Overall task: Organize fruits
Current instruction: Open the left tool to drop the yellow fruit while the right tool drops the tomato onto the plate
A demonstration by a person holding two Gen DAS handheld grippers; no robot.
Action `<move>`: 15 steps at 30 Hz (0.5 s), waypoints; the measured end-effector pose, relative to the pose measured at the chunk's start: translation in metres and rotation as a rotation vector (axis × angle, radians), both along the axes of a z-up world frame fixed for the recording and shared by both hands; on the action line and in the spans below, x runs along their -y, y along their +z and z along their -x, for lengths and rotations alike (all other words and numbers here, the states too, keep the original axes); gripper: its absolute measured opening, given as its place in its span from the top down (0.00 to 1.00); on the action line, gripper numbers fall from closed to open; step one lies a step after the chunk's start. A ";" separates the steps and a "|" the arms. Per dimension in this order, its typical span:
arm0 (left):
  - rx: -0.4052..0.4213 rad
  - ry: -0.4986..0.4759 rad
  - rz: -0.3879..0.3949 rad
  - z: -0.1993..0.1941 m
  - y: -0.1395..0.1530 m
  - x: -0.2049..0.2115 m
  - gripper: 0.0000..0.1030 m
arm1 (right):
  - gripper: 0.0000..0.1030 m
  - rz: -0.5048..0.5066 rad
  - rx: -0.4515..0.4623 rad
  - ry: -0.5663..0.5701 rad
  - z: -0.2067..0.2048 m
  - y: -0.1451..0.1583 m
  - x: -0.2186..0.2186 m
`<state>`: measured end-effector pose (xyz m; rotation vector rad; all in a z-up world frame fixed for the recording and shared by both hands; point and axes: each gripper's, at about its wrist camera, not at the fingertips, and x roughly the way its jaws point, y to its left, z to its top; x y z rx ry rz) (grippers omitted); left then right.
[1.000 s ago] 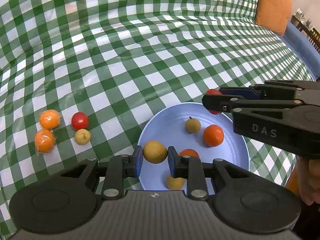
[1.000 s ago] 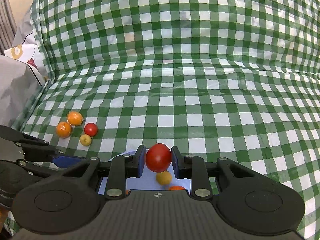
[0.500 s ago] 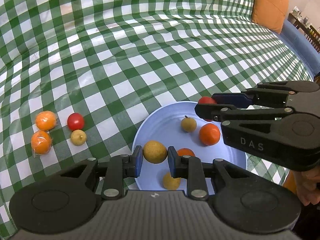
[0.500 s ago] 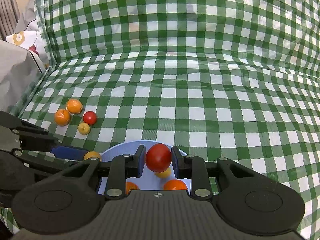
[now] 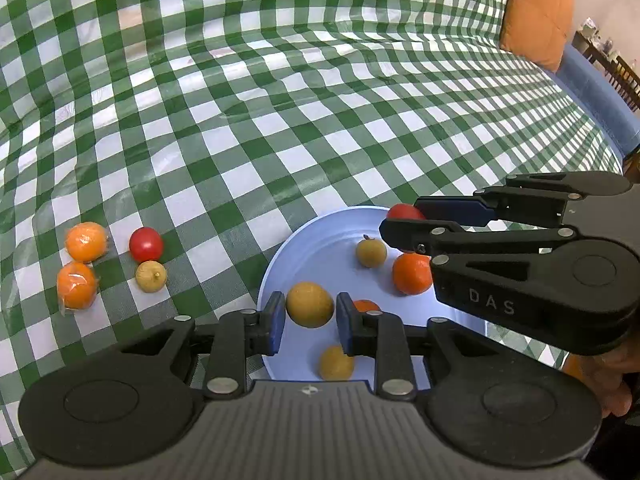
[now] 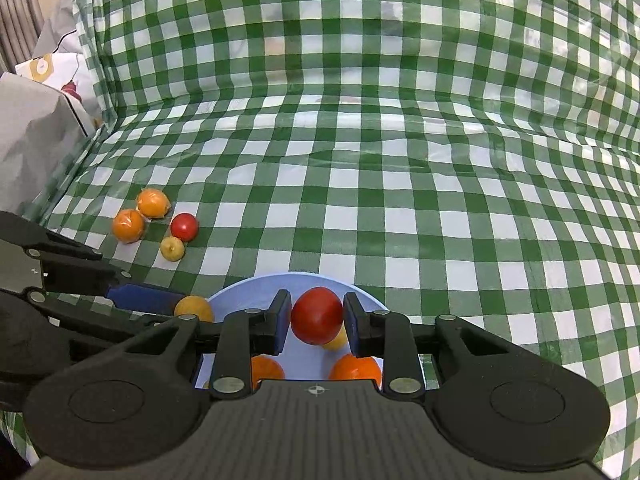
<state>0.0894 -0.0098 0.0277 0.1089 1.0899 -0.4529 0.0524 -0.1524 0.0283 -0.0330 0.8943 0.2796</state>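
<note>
My left gripper (image 5: 310, 320) hangs over the near-left part of the light blue plate (image 5: 280, 264). A yellow-brown fruit (image 5: 310, 305) sits between its blue pads while its jaws are opening slightly; the fruit is still up there. My right gripper (image 5: 402, 216) reaches in from the right over the plate's far rim, shut on a red tomato (image 6: 317, 315). On the plate lie a small brown fruit (image 5: 371, 253), an orange (image 5: 412, 274), a half-hidden orange (image 5: 364, 305) and a yellow fruit (image 5: 336, 362).
On the green checked cloth left of the plate lie two wrapped oranges (image 5: 86, 241), a red tomato (image 5: 146, 244) and a small yellow fruit (image 5: 150, 276). An orange cushion (image 5: 536, 12) sits far right. A grey bag (image 6: 32, 148) stands at the left edge.
The right gripper with its tomato has edged a little further over the plate, and more of the plate shows under it. The left gripper's fruit stays between its pads.
</note>
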 end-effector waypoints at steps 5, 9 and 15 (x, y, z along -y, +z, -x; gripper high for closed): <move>0.001 0.011 -0.001 -0.001 0.000 0.000 0.66 | 0.70 -0.006 0.004 -0.010 0.000 0.001 0.001; 0.001 0.014 -0.003 -0.001 0.000 -0.001 0.66 | 0.67 -0.002 0.003 -0.014 -0.001 0.001 0.002; 0.002 0.023 -0.004 -0.001 0.001 -0.001 0.66 | 0.67 0.002 0.000 -0.019 -0.001 0.000 0.002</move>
